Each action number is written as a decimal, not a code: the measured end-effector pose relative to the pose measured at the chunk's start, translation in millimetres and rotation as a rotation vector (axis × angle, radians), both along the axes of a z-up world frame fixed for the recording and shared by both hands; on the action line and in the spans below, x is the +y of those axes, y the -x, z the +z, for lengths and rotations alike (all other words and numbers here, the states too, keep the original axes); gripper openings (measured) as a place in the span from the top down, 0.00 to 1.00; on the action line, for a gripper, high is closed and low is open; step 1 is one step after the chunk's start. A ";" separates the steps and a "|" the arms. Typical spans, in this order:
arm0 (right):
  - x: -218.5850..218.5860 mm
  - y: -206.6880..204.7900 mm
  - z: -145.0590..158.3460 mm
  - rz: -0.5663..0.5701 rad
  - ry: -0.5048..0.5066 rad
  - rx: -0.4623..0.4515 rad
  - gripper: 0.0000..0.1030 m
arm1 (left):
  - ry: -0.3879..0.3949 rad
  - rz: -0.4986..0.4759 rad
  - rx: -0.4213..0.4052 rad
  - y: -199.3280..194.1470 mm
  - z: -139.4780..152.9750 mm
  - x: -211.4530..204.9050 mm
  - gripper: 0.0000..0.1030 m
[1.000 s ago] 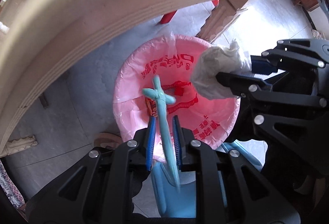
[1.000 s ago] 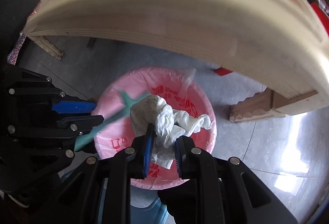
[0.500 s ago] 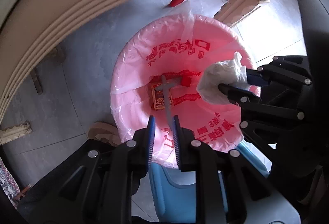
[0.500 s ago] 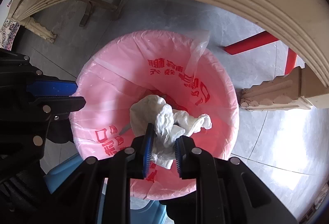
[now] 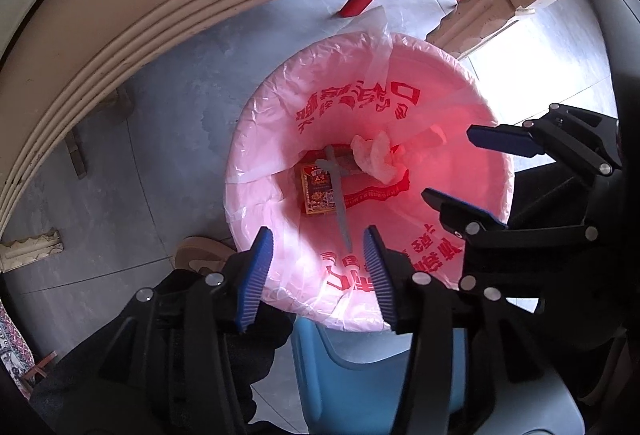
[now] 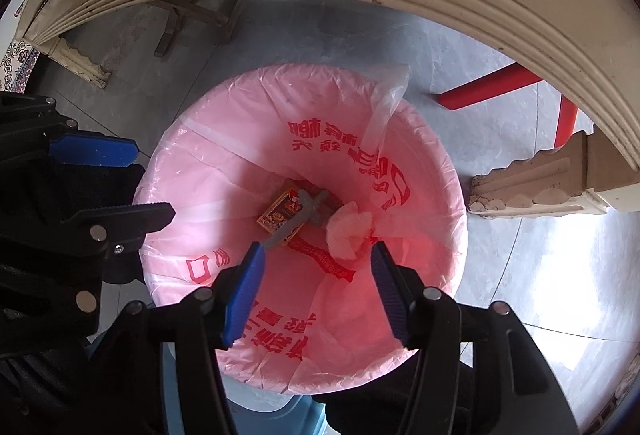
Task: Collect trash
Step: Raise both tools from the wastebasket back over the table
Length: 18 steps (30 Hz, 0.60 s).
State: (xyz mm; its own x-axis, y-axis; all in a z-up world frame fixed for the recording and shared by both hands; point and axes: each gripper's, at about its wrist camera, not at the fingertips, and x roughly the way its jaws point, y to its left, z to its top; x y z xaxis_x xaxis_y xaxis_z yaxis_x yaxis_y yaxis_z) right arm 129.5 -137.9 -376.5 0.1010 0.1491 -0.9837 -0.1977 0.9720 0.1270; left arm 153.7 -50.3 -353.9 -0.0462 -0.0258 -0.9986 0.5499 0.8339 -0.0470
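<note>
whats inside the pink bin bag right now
At the bottom of the pink bin bag lie a small printed box, a grey cross-shaped stick across it, and a crumpled tissue. Anything beneath them is hidden.

We count one bin lined with a pink plastic bag printed in red (image 5: 460, 83) (image 6: 424, 171). Inside it lie three pieces of trash: one crumpled white tissue (image 5: 376, 157) (image 6: 348, 231), one grey-green cross-shaped plastic stick (image 5: 338, 195) (image 6: 304, 213), and one flat red printed card box (image 5: 316, 191) (image 6: 278, 213).

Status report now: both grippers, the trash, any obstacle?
Left gripper open, right gripper open. Tissue and cross-shaped piece lie in pink-lined bin. No obstacle.
</note>
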 end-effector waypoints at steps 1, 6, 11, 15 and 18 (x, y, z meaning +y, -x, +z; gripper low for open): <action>0.1 0.0 0.4 0.000 -0.001 0.000 0.47 | -0.001 0.000 -0.001 -0.2 0.7 -0.4 0.54; -0.2 1.7 10.5 -0.002 -0.009 -0.015 0.47 | 0.001 -0.001 -0.019 2.1 6.8 0.3 0.54; -2.3 6.2 30.4 -0.007 -0.020 -0.050 0.47 | 0.006 -0.016 -0.069 7.4 24.6 2.3 0.54; -4.9 11.2 50.5 -0.013 -0.031 -0.082 0.47 | 0.017 -0.021 -0.113 10.4 45.3 6.3 0.52; -8.0 15.2 69.4 -0.024 -0.046 -0.113 0.47 | 0.016 -0.024 -0.147 11.9 58.8 9.4 0.50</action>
State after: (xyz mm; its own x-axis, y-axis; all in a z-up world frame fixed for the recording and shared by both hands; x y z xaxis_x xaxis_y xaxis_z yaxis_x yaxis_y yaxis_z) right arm 114.3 -145.9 -307.1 0.2147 0.1895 -0.9581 -0.1898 0.9704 0.1494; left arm 141.8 -40.9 -295.1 0.0999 -0.0426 -0.9941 0.5720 0.8199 0.0224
